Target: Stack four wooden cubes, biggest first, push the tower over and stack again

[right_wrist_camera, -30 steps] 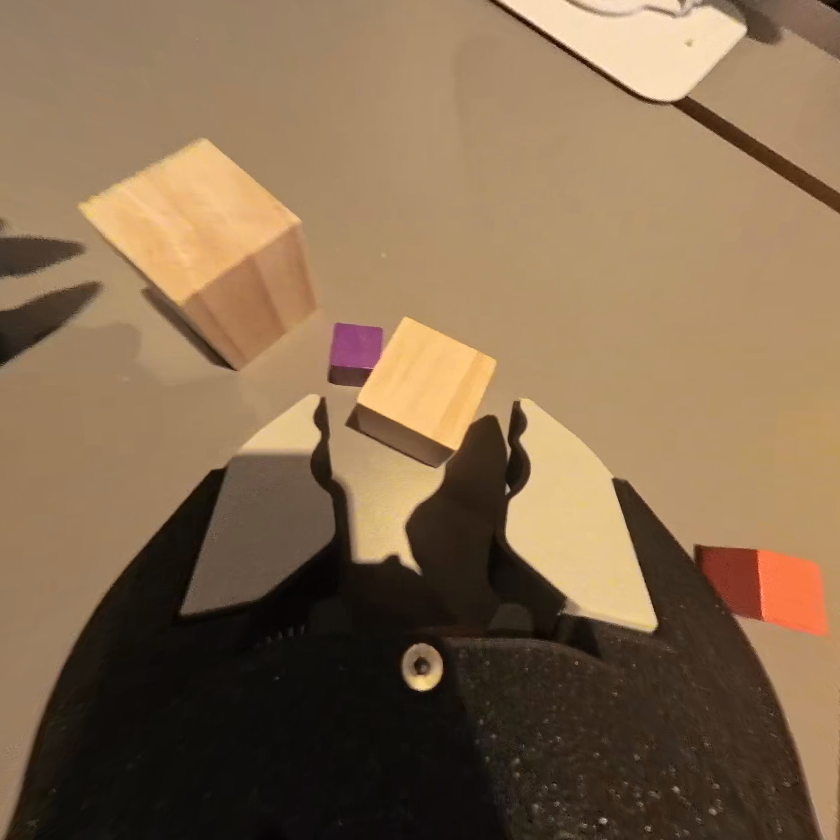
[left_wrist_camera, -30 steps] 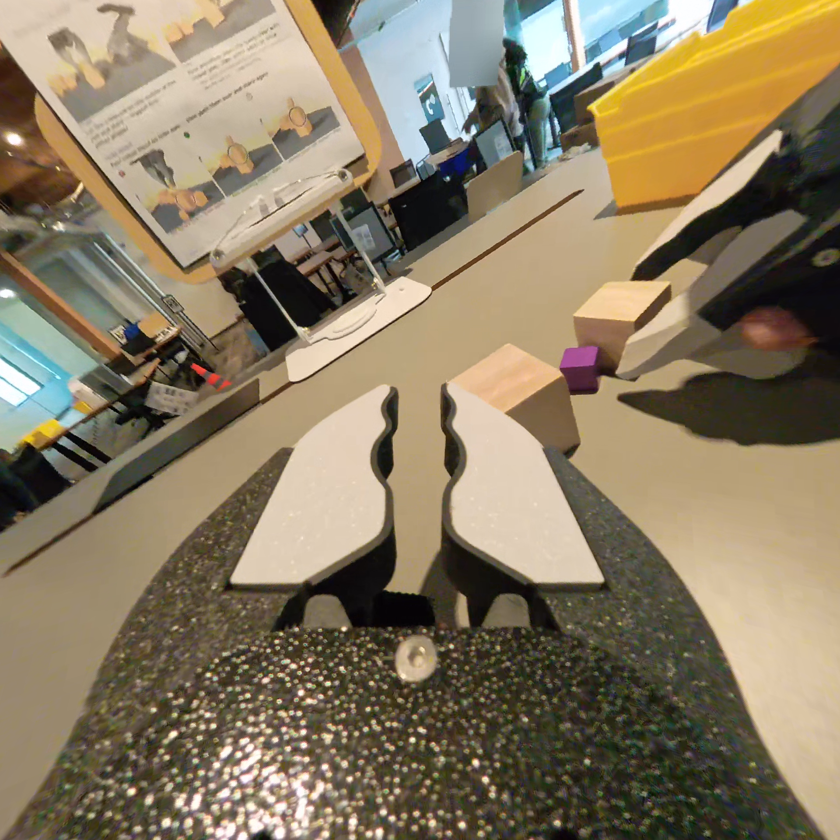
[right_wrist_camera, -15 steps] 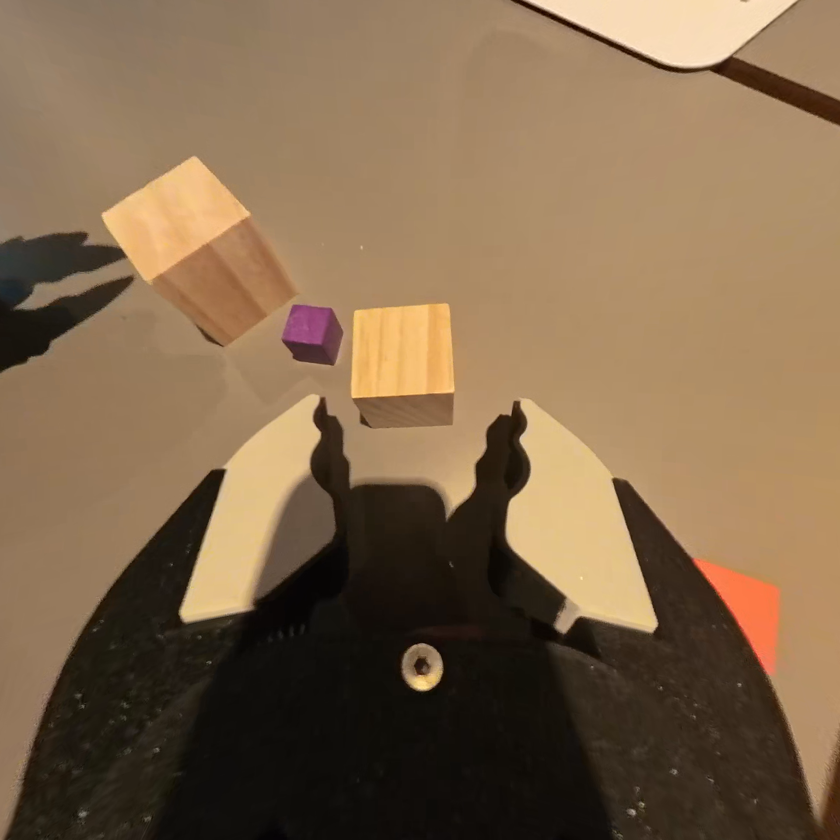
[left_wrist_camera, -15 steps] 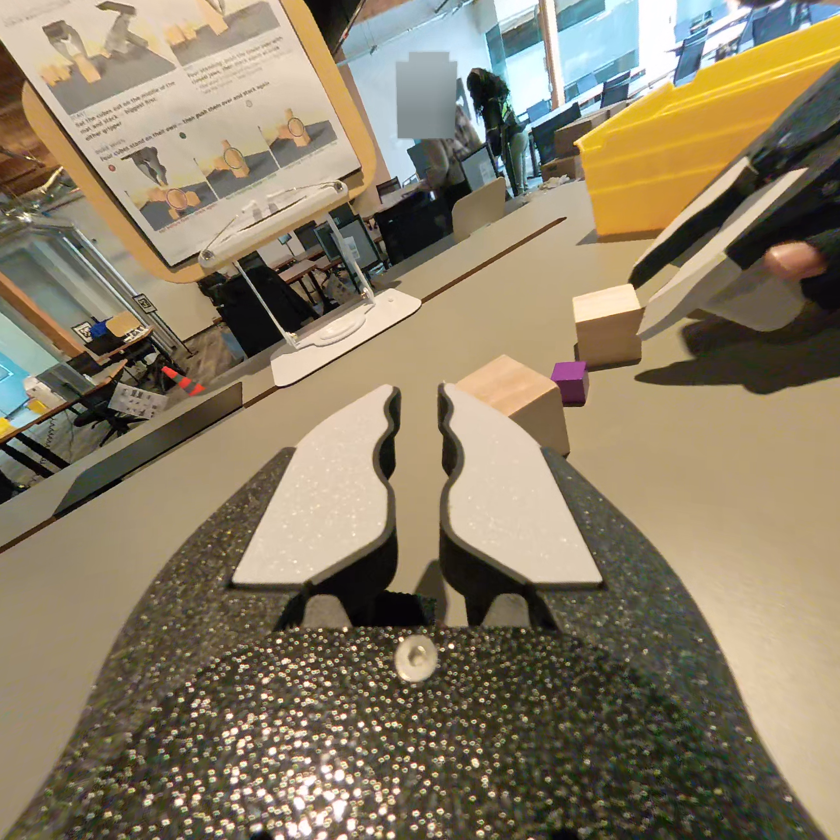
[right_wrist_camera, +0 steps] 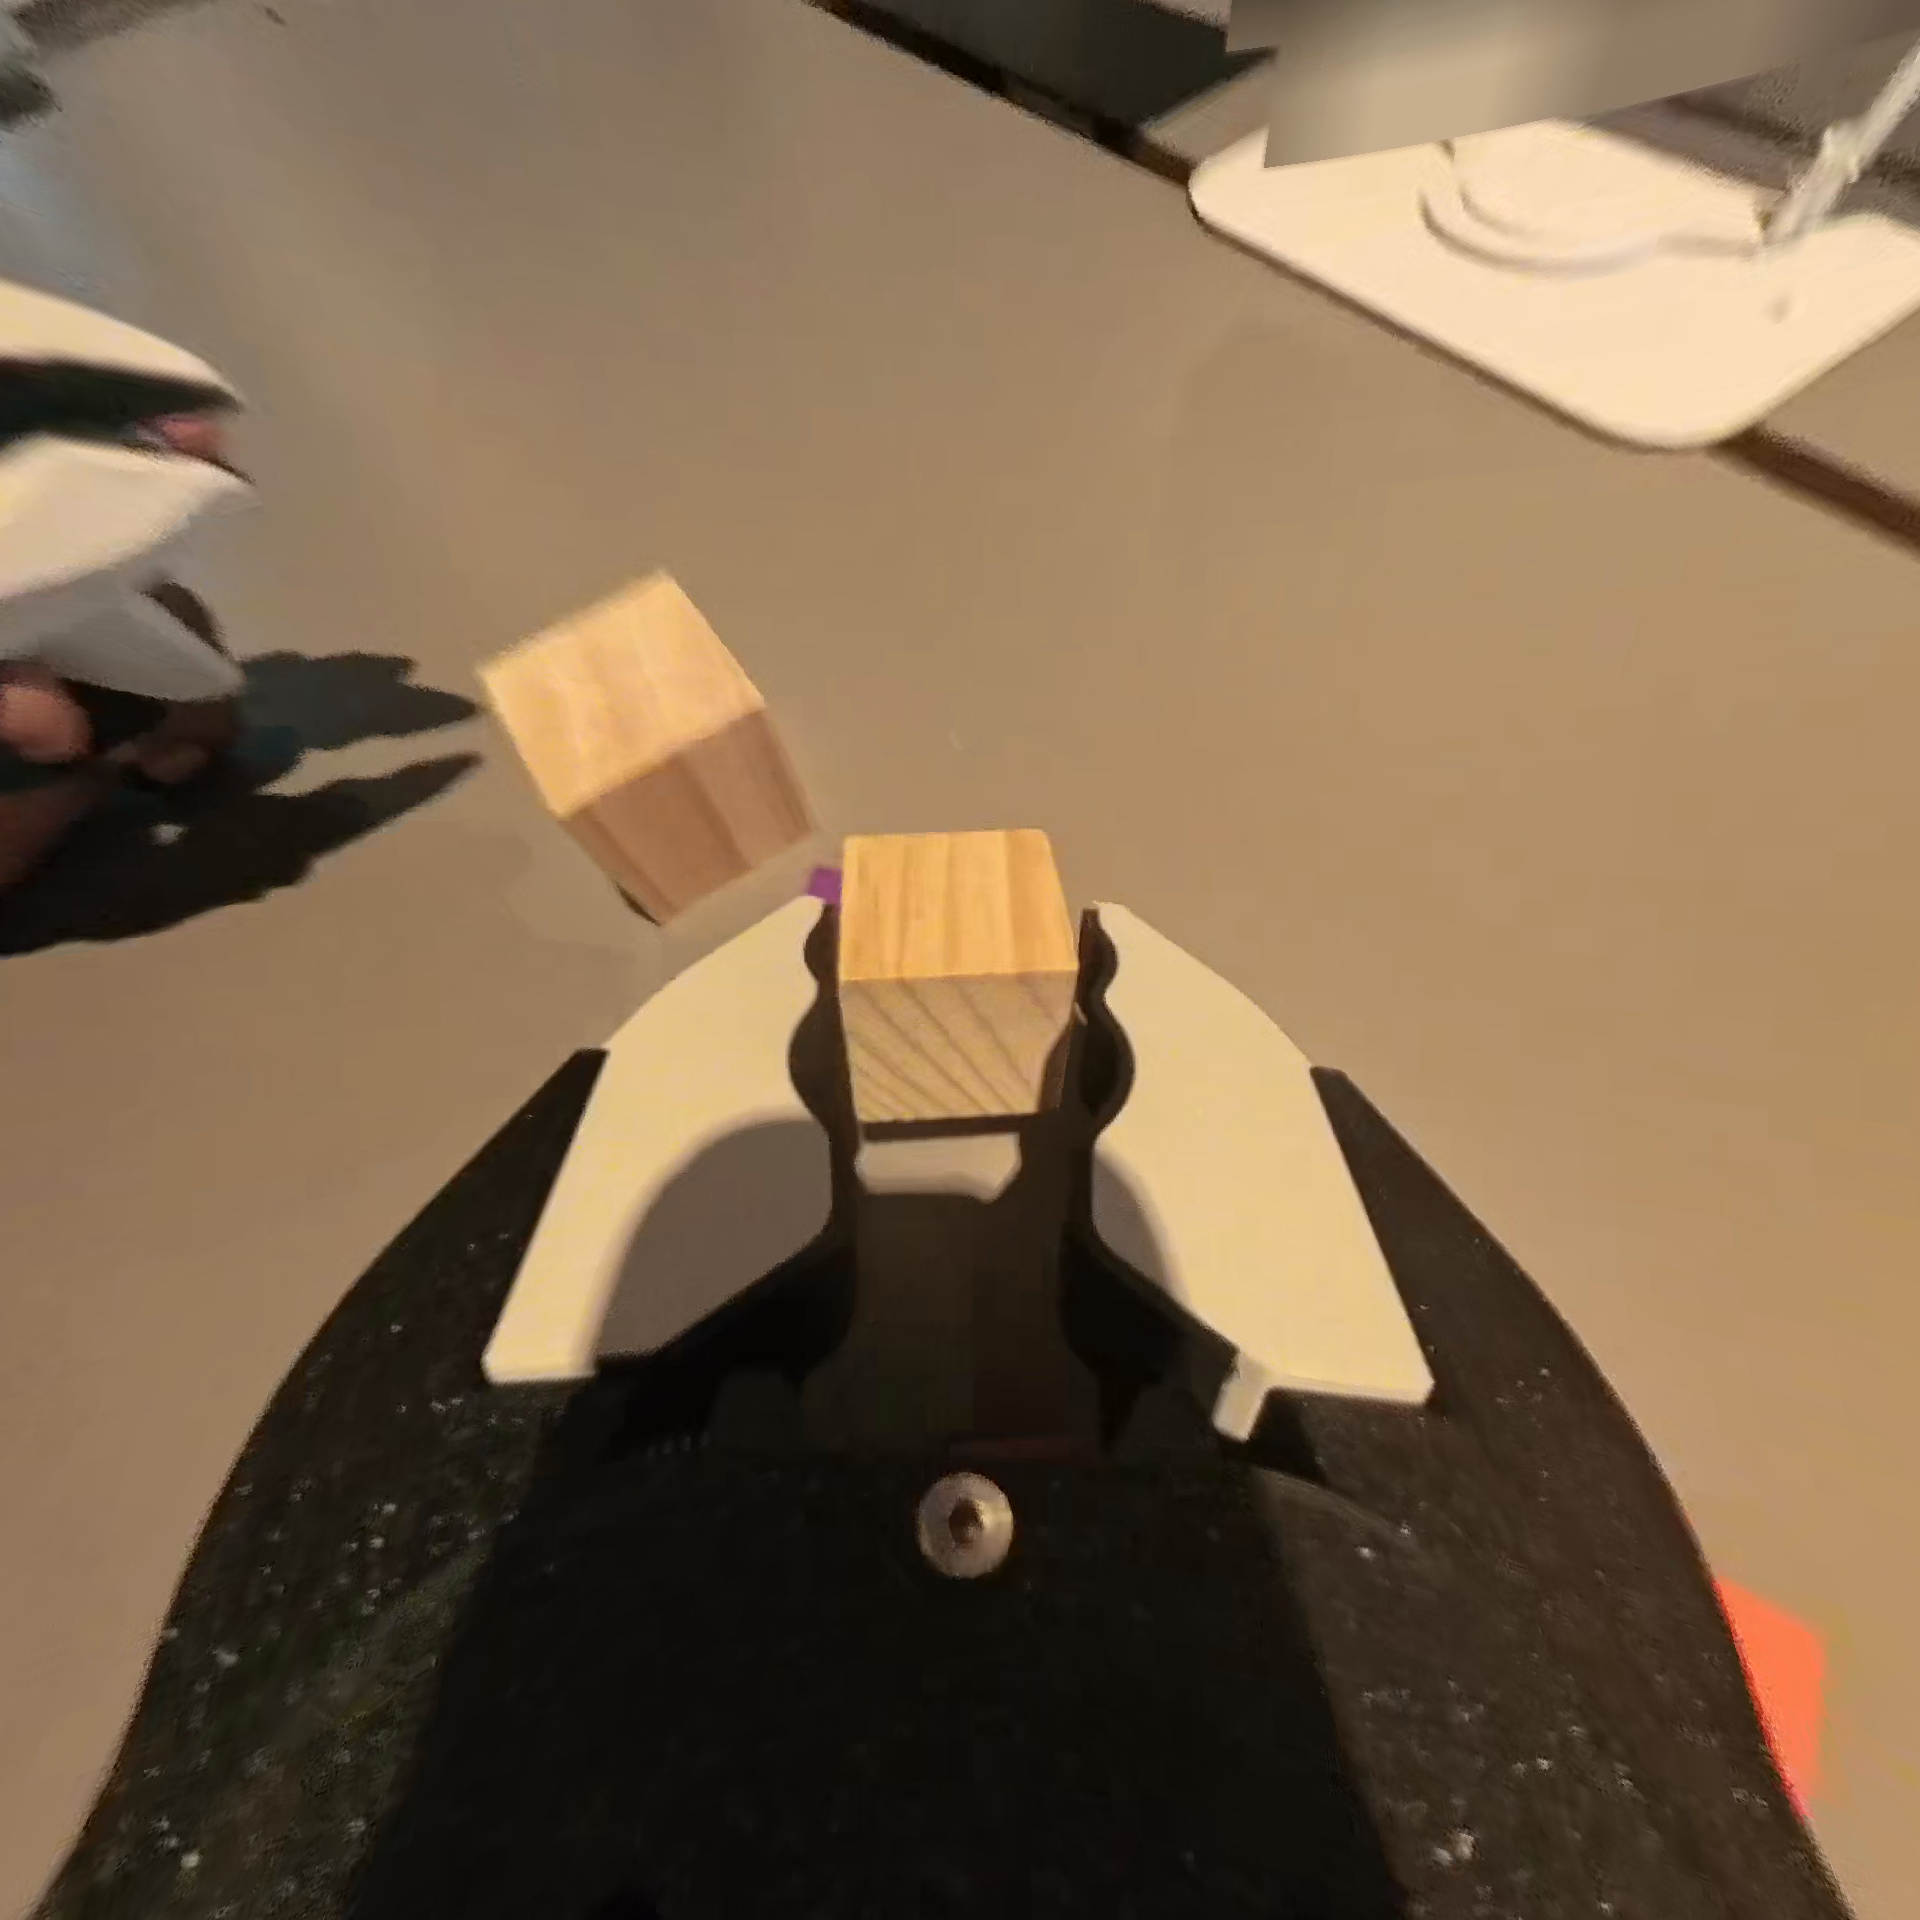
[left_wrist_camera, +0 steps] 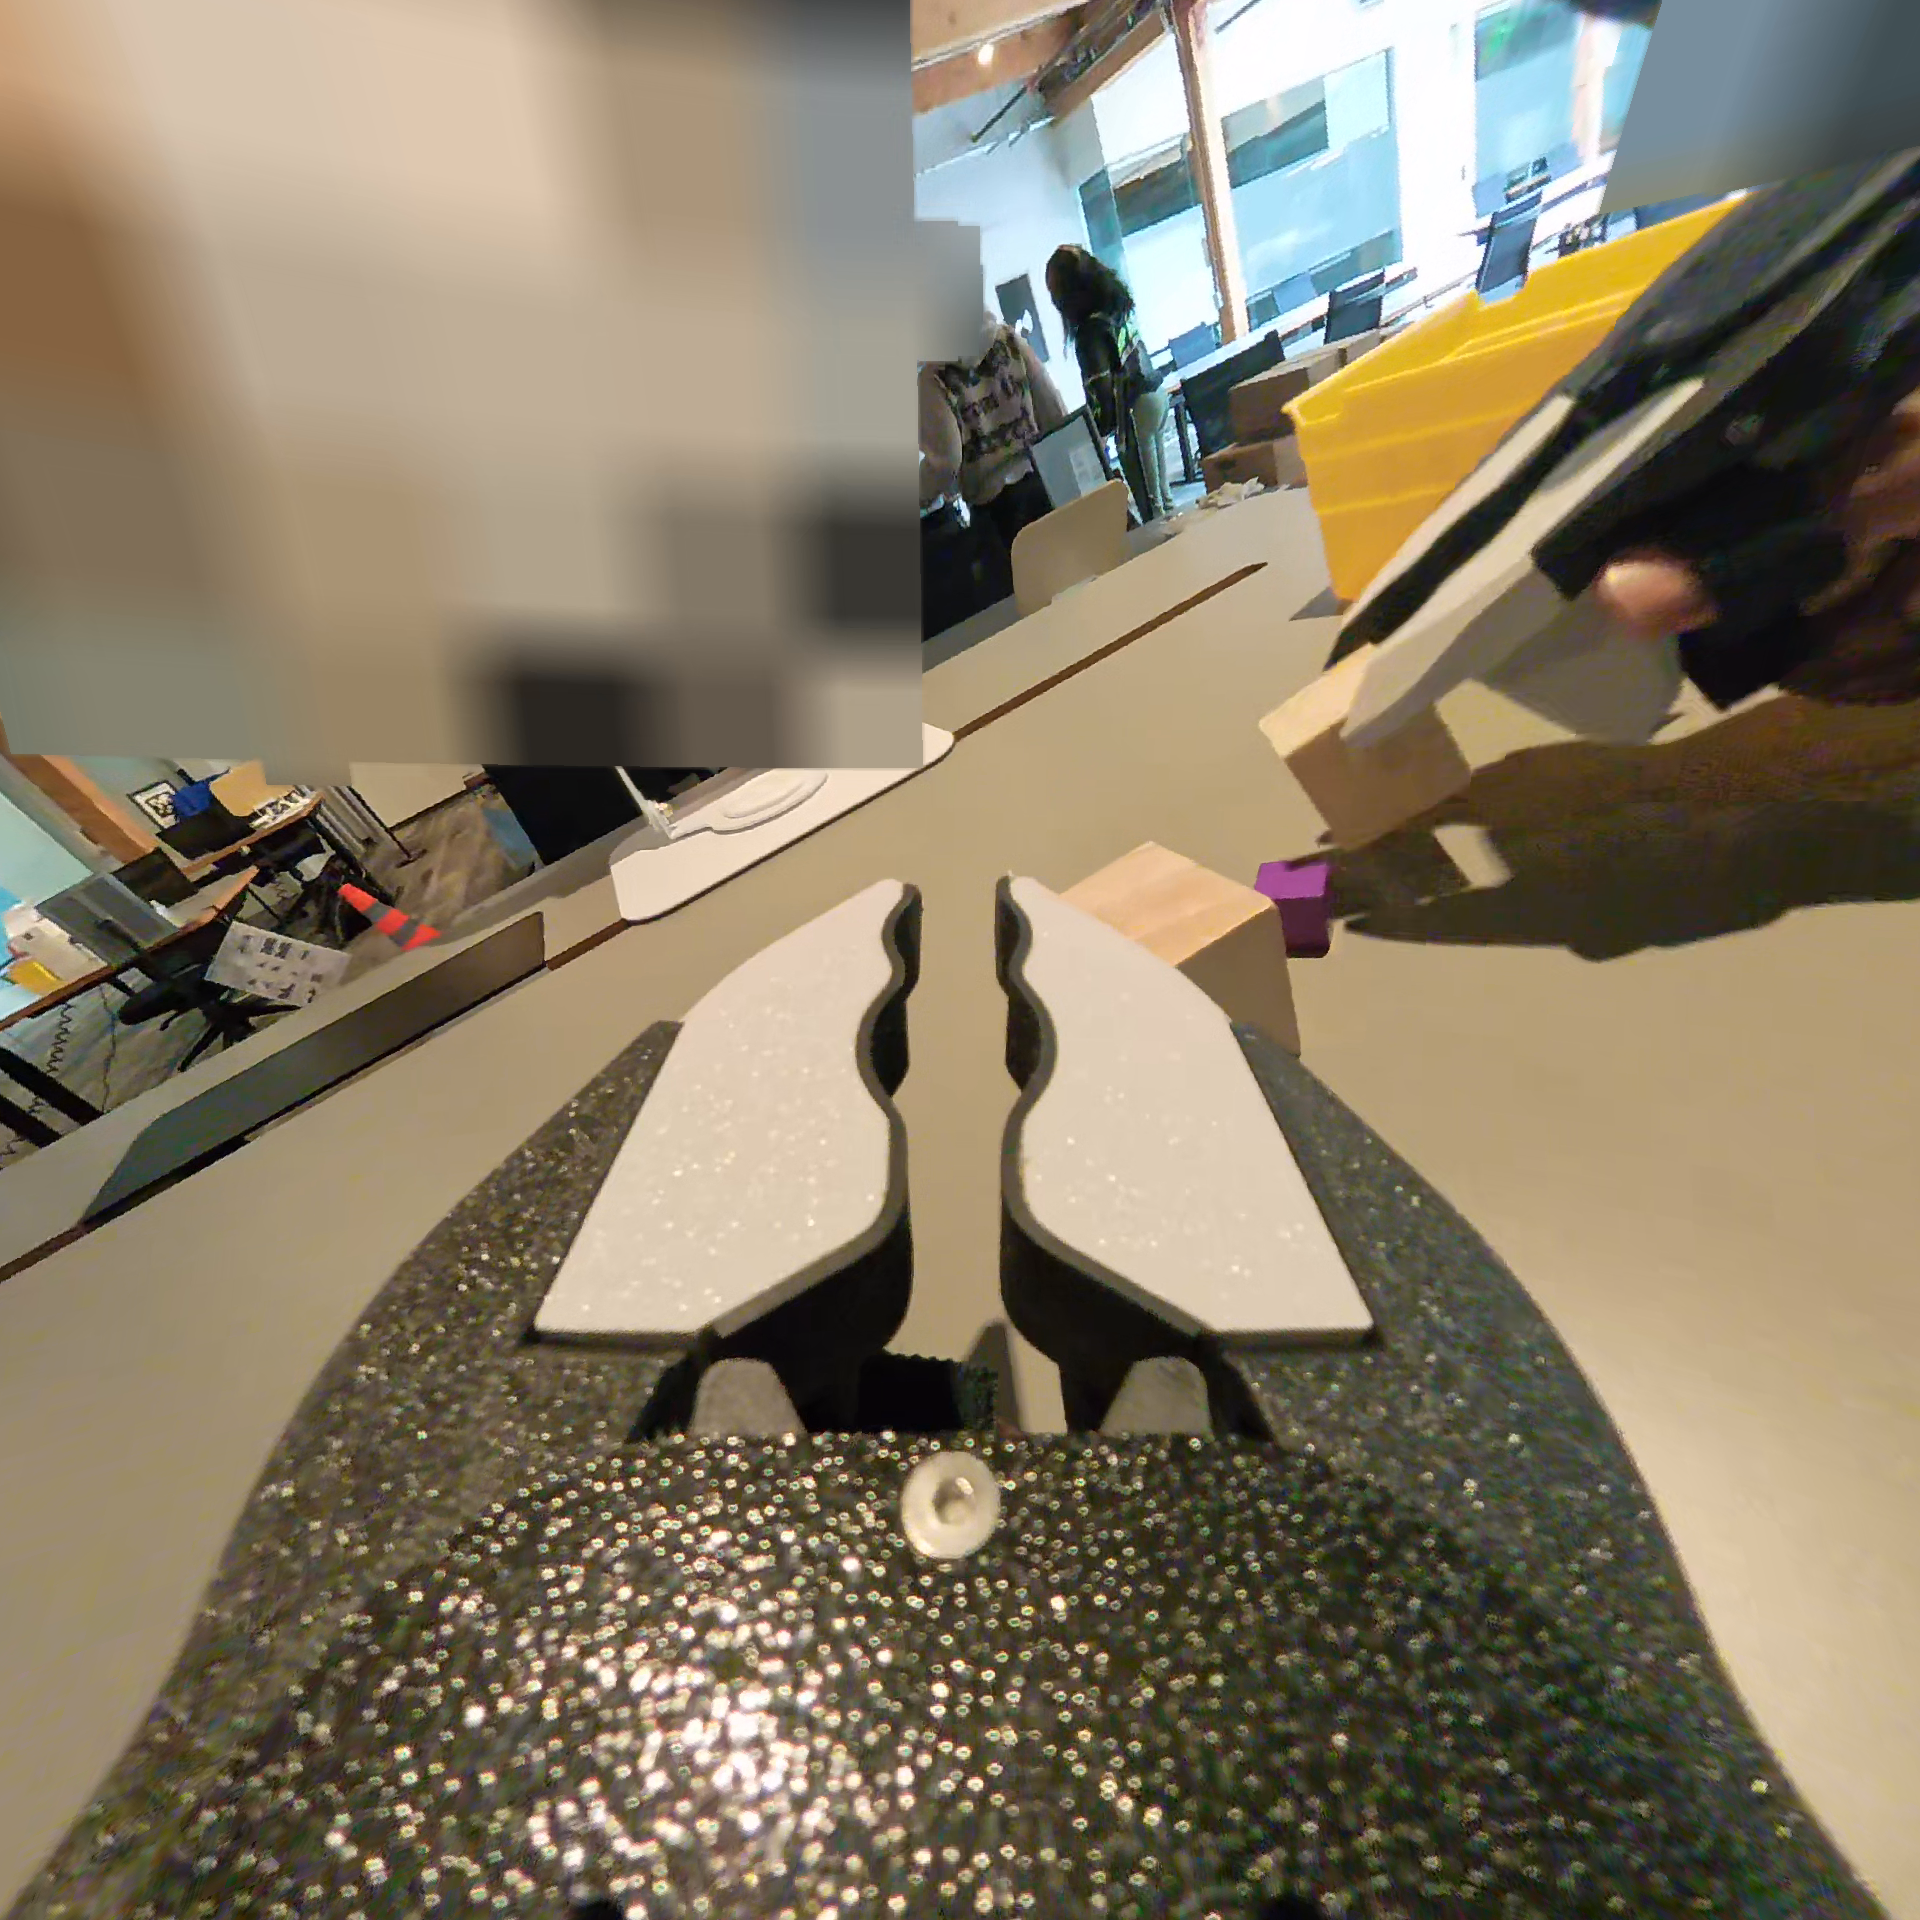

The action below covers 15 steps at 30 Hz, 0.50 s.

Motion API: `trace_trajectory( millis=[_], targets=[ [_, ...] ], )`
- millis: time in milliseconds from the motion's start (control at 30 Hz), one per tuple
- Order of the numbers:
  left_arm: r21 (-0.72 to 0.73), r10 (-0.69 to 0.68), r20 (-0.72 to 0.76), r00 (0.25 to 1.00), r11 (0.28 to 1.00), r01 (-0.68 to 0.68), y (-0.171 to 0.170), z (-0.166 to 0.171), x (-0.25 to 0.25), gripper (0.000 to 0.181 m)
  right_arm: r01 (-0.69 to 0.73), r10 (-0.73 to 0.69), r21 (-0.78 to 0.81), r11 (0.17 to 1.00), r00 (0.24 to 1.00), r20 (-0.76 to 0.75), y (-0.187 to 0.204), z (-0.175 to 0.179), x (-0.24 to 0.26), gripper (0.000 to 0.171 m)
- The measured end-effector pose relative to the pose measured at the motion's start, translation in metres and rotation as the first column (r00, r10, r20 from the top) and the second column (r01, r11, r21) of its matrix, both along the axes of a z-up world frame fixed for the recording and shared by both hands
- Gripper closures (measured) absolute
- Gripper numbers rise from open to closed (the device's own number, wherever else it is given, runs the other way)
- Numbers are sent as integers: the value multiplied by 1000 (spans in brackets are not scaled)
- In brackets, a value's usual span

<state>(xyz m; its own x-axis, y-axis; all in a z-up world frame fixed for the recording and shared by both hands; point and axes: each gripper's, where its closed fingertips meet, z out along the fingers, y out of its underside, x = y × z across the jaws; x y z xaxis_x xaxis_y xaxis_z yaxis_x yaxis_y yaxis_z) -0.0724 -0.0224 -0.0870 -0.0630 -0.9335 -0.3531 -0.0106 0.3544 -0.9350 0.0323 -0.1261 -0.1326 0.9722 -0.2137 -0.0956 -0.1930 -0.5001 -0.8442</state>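
My right gripper (right_wrist_camera: 951, 920) is shut on a mid-sized wooden cube (right_wrist_camera: 951, 935) and holds it just off the grey table. In the left wrist view this cube (left_wrist_camera: 1340, 769) hangs tilted in the right gripper (left_wrist_camera: 1371, 686). The biggest wooden cube (right_wrist_camera: 644, 738) sits on the table to its left, and also shows in the left wrist view (left_wrist_camera: 1205, 925) behind my right finger. A small purple cube (left_wrist_camera: 1299, 904) lies between the two; only a sliver of it (right_wrist_camera: 826, 883) shows in the right wrist view. My left gripper (left_wrist_camera: 956, 894) is empty, fingers nearly together, just short of the big cube.
An orange cube (right_wrist_camera: 1766, 1683) lies at the lower right, partly hidden. A white stand base (right_wrist_camera: 1558, 301) sits at the back, and shows in the left wrist view (left_wrist_camera: 727, 842). A yellow bin (left_wrist_camera: 1455, 436) stands far right. People stand in the background.
My right gripper moved onto the mid-sized cube, closed on it and raised it off the table. The left gripper kept its place and its narrow gap.
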Motion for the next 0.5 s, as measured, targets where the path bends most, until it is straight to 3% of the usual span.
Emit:
trace_trajectory(
  millis=[200,300,500],
  targets=[
    [-13,4,7,1000,1000,-4,6,1,0,169,-216,209,110,970,976,66,42,57,-38,127],
    [-16,5,14,1000,1000,-5,7,2,-1,169,-304,295,127,944,952,81,64,54,-56,127],
    [-35,8,34,999,999,-6,9,5,-3,170,-348,347,116,930,937,34,81,29,-63,126]
  ],
)
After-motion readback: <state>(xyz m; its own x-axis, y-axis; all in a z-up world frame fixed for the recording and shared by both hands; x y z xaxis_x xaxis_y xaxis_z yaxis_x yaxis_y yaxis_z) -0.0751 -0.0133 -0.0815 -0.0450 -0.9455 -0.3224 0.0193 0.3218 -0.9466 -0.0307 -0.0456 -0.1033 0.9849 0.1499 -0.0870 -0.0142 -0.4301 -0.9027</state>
